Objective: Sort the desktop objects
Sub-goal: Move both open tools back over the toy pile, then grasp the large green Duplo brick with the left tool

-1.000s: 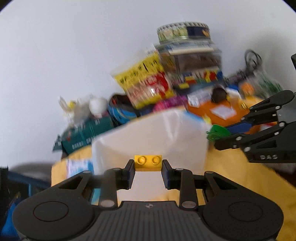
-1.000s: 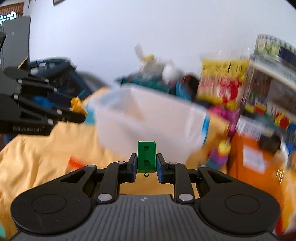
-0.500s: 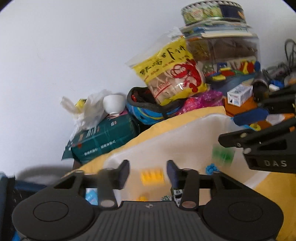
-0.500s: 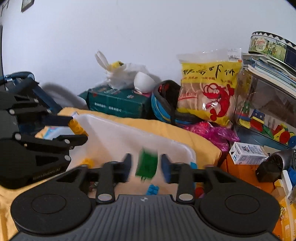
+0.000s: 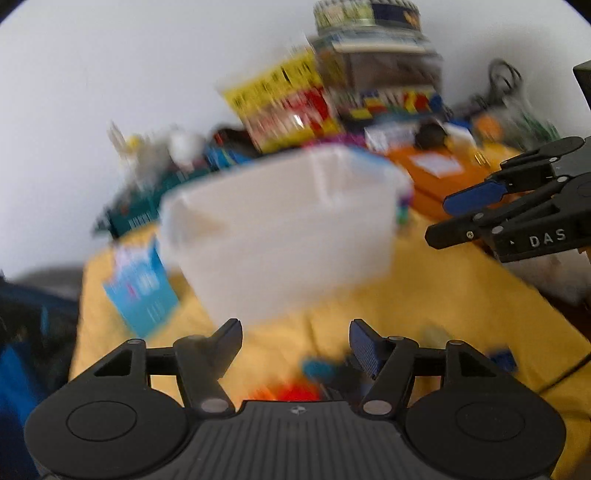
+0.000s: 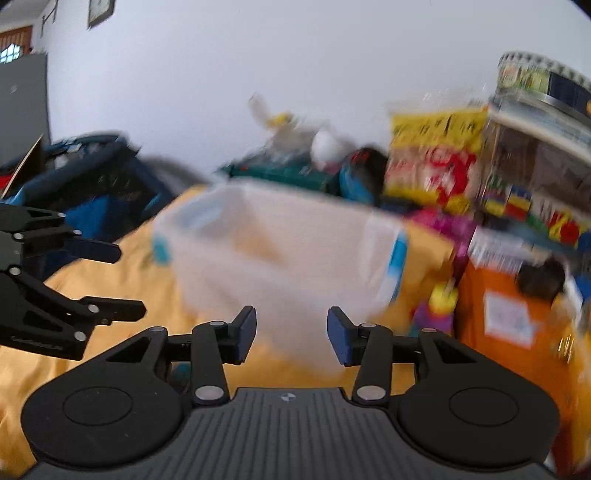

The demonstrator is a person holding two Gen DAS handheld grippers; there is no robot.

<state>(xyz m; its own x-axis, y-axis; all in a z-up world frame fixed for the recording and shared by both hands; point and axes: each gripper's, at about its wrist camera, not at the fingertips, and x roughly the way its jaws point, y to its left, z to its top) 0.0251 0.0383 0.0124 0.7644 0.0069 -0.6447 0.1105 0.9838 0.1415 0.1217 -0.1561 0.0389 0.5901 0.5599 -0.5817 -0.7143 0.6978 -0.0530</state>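
Both frames are smeared by motion, so fine print is mostly lost. The left gripper (image 5: 295, 341) is seen with its jaws spread wide and nothing between them; they have just been opening. The right gripper (image 6: 291, 334) is likewise parted, less widely, with an empty gap, and its jaws have also just been opening. On the right gripper's body, where it enters the left wrist view at the right edge, the white letters "DAS" (image 5: 546, 238) can be read; the writing on the left gripper's side in the right wrist view is too blurred to be made out.

The white plastic bin (image 5: 280, 236) is set on the yellow cloth (image 5: 443, 295), straight ahead of both grippers and a little beyond their tips. Its inside is not shown, so no bricks can be seen in it. Small loose pieces, blue (image 5: 319, 369) and red-orange (image 5: 291, 393), are lying on the cloth just below the left gripper's tips. A light blue printed card (image 5: 142, 291) is lying beside the bin's left side; its text cannot be read.

Behind the bin, a yellow and red snack bag (image 6: 432, 155) bearing dark characters, illegible here, is propped up, and a round patterned tin (image 5: 365, 14) is stacked on top of a clear box of coloured blocks (image 5: 388, 99).
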